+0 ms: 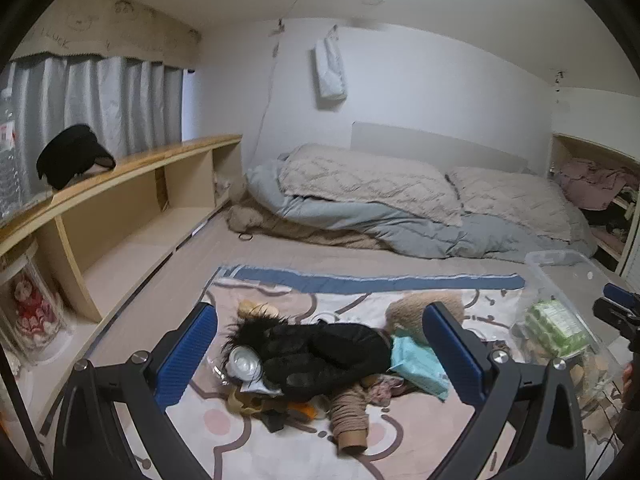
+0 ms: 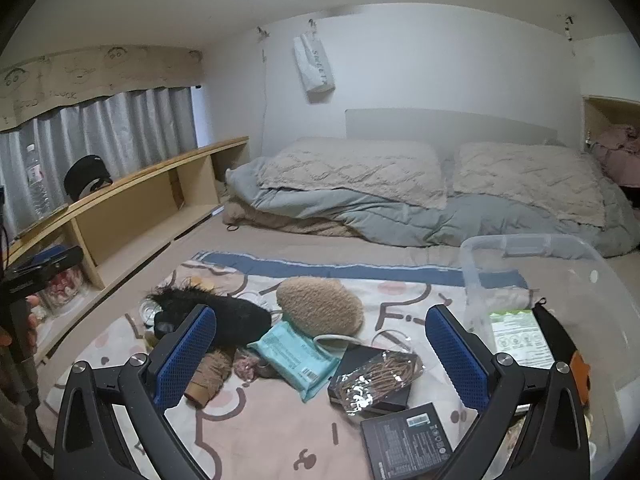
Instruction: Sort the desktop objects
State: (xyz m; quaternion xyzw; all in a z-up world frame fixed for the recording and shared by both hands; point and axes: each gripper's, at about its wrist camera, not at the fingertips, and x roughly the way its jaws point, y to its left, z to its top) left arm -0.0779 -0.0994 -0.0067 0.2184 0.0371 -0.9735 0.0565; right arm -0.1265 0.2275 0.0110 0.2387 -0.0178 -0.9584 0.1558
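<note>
A pile of loose objects lies on a patterned mat (image 2: 248, 432) on the bed. A black furry item (image 1: 312, 352) (image 2: 224, 316), a teal wipes pack (image 1: 420, 364) (image 2: 298, 354), a tan fuzzy pad (image 2: 320, 306) and a roll of tan yarn (image 1: 350, 416) (image 2: 208, 376) lie together. Two dark boxes (image 2: 404, 440) and a shiny packet of cord (image 2: 380, 376) lie nearer the right gripper. My left gripper (image 1: 322, 354) hovers open over the black furry item. My right gripper (image 2: 320, 356) hovers open above the wipes pack. Neither holds anything.
A clear plastic bin (image 2: 520, 256) (image 1: 556, 276) stands at the right with a green-labelled pack (image 2: 516, 336) inside. A wooden shelf unit (image 1: 132, 208) runs along the left wall. Pillows and a grey duvet (image 2: 400, 208) fill the back of the bed.
</note>
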